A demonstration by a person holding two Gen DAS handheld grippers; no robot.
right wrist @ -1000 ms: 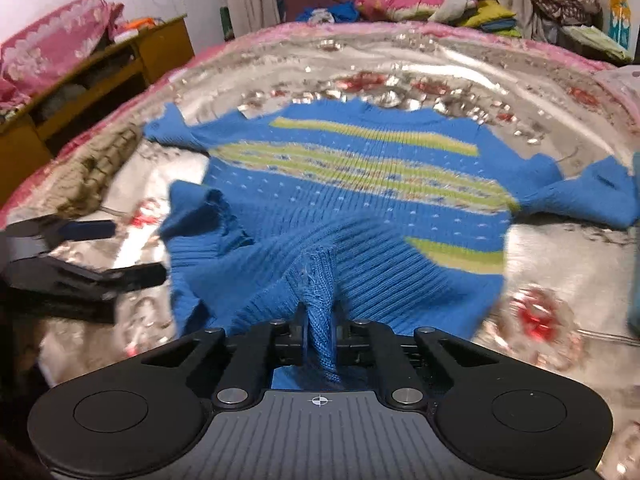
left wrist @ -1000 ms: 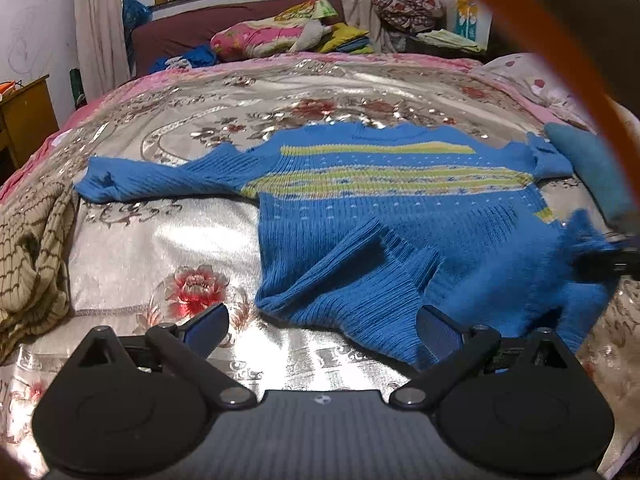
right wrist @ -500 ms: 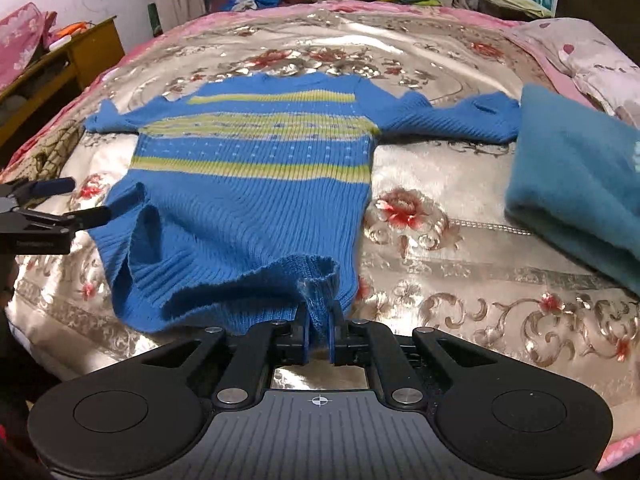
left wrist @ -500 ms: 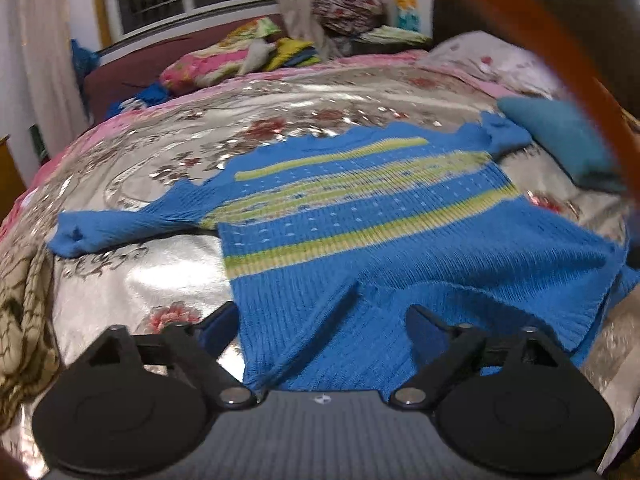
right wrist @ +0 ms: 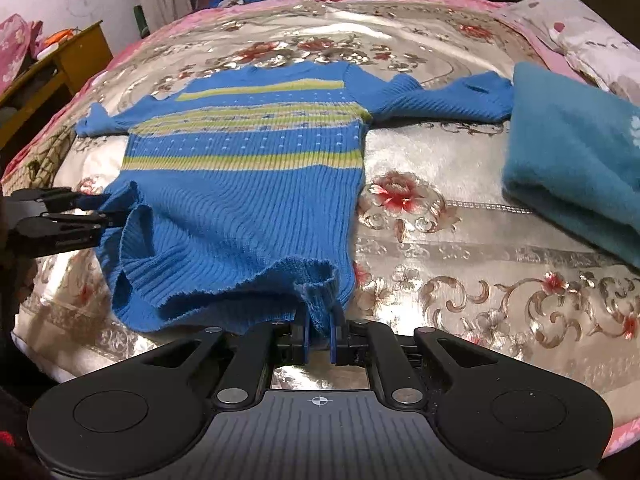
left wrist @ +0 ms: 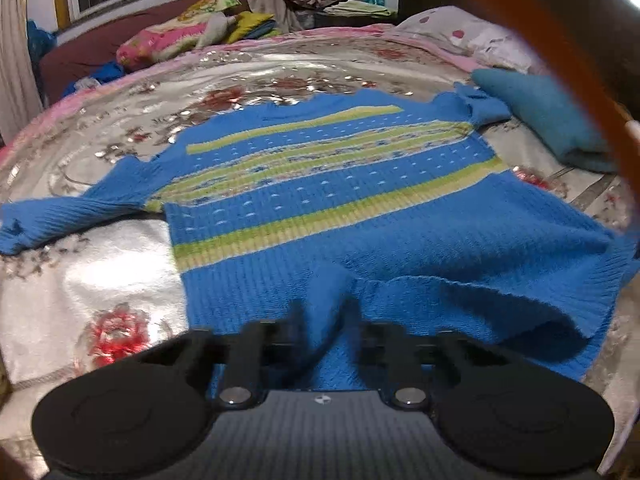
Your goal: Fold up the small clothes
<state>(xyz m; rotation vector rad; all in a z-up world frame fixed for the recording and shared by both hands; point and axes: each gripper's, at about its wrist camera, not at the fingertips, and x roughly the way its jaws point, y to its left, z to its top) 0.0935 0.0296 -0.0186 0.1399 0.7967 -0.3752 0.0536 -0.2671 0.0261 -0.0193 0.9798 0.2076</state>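
Observation:
A small blue knit sweater [right wrist: 244,184] with yellow-green stripes lies spread on the bed, sleeves out to both sides; it also shows in the left wrist view [left wrist: 340,200]. My right gripper [right wrist: 319,336] is shut on the hem's right corner, which is bunched between the jaws. My left gripper [left wrist: 324,328] is closed in on the hem's left corner, blurred by motion; in the right wrist view it [right wrist: 108,210] pinches the hem edge at the left. The hem between the two grippers sags in a wavy fold.
The bed has a shiny silver floral cover [right wrist: 460,216]. A folded teal garment [right wrist: 576,172] lies to the right of the sweater. A brown patterned cloth [right wrist: 36,160] lies at the bed's left edge. Pillows and a wooden cabinet [right wrist: 60,72] stand beyond.
My left gripper has gone from wide open to closed on the hem's left corner. The right gripper has pulled the hem back toward the bed's front, flattening the sweater.

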